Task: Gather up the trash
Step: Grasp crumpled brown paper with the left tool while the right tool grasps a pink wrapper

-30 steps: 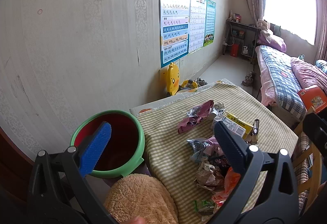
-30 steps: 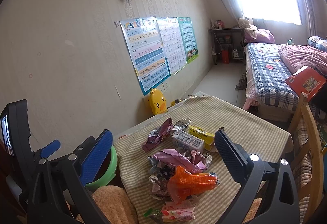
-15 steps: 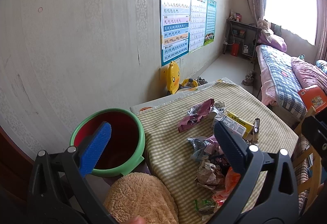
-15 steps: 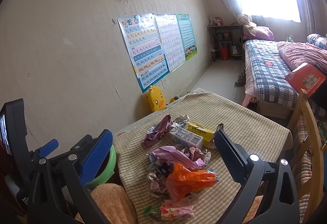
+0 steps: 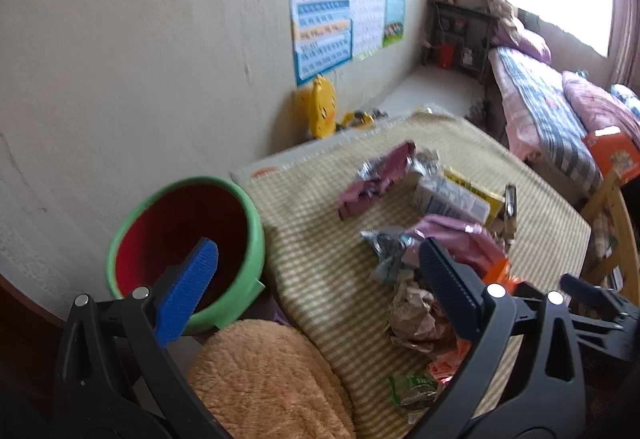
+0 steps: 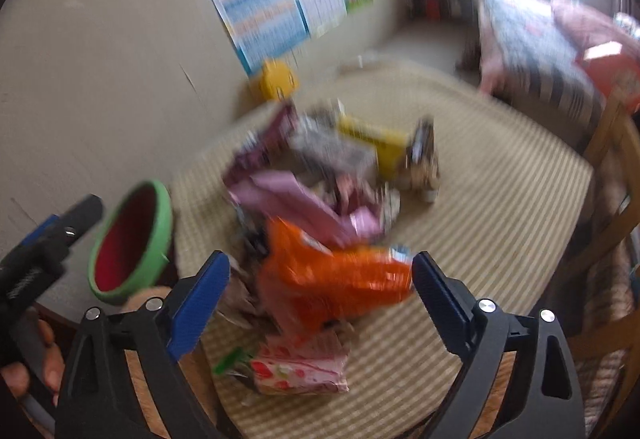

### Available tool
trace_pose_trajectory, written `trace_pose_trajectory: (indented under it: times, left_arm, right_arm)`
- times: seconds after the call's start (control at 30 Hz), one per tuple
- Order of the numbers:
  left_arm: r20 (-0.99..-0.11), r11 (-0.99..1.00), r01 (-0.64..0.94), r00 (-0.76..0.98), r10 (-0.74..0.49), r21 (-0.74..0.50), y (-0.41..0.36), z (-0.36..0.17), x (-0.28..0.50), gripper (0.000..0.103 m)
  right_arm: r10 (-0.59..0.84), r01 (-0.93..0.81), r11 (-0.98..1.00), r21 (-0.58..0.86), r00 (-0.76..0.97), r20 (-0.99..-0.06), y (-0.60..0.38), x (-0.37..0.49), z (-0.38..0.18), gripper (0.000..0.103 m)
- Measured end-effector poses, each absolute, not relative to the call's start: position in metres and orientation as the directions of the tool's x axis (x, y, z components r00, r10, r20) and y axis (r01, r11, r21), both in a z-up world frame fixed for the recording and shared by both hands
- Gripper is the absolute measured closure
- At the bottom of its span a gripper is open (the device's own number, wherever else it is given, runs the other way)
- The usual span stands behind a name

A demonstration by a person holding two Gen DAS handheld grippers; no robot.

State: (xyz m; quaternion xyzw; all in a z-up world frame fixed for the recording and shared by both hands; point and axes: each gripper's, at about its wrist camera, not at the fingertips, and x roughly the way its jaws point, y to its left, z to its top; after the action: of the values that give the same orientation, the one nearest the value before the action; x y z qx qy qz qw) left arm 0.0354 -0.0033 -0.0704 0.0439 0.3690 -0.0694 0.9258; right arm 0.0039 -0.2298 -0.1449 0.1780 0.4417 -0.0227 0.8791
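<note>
The green bin (image 5: 184, 251) with the red inside is sitting left of the bench (image 5: 320, 271), showing nothing in it. The left tool (image 5: 316, 295) is gaping wide, gripping nothing. The trash pile (image 6: 316, 207) is lying mid-bench. The right tool (image 6: 320, 291) is closing, straddling the orange wrapper (image 6: 336, 279) without pressing it. Compared with a second ago, both tools are sitting lower, nearer the trash.

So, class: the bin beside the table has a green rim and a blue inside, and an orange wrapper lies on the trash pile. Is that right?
Not quite. The bin has a green rim but a red inside, as the left wrist view shows. The orange wrapper does lie on the trash pile.
</note>
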Motion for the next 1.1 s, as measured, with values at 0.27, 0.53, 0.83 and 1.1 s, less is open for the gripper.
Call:
trace_pose_trajectory:
  times: [0.27,0.53,0.83,1.1]
  left_arm:
    - [-0.804,0.979,0.204,0.583,-0.117,0.006,-0.017,-0.121,0.059,0.004]
    - [-0.882,0.935,0.354,0.442,-0.165,0.003,-0.050,-0.171,0.063,0.006]
    - [-0.874,0.900,0.392,0.349,-0.337,-0.191,-0.053,-0.174,0.066,0.074]
    - [-0.813,0.916,0.313,0.446,-0.375,-0.251,-0.016,-0.137,0.067,0.089]
  right_arm:
    - [0.158,0.061,0.972,0.227,0.545,-0.823,-0.236,0.067,-0.138,0.014]
    - [0.275,-0.010,0.953,0.302,0.440,-0.855,-0.233,0.101,-0.158,0.032]
    - [0.326,-0.053,0.941,0.334,0.409,-0.852,-0.223,0.105,-0.168,0.075]
    - [0.287,-0.066,0.949,0.307,0.578,-0.764,-0.220,0.096,-0.107,0.084]
